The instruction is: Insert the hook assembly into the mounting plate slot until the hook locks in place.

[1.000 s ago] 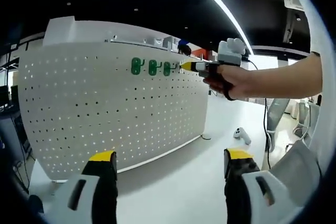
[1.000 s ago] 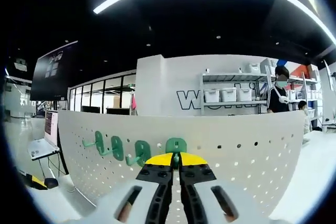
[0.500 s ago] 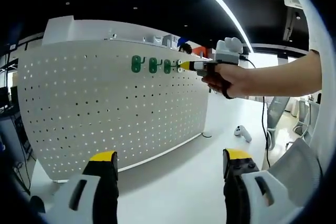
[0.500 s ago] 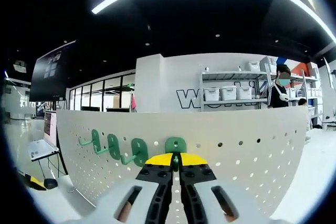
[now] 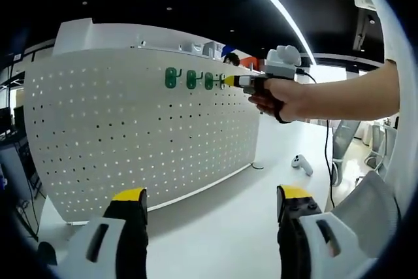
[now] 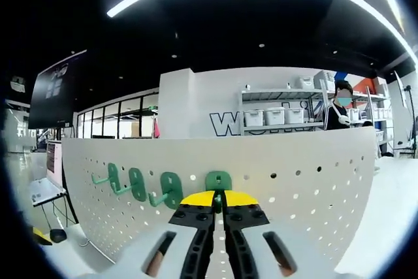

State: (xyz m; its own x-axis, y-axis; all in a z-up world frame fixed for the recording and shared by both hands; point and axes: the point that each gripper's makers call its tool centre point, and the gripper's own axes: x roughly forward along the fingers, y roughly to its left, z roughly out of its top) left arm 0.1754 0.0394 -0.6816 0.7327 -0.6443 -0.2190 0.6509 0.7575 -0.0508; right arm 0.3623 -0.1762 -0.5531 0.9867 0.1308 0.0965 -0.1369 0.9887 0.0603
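Note:
A white pegboard mounting plate (image 5: 130, 135) stands upright, with three green hooks (image 5: 190, 80) in a row near its top edge. A hand holds my right gripper (image 5: 228, 82) against the board just right of that row. In the right gripper view, the yellow-tipped right gripper (image 6: 219, 198) is shut on a green hook (image 6: 219, 180) whose back plate lies against the pegboard (image 6: 307, 181). Three mounted hooks (image 6: 134, 184) sit to its left. My left gripper (image 5: 212, 195) is held back from the board, open, with nothing between its jaws.
A white handheld controller (image 5: 300, 163) lies on the floor past the board's right end. Behind the board are shelves with white bins (image 6: 274, 117), a standing person (image 6: 341, 106) and a laptop (image 6: 47, 174) at the left.
The right gripper has shifted slightly up and left along the board with the hook still in it. The left gripper's jaws have stayed as wide apart as before.

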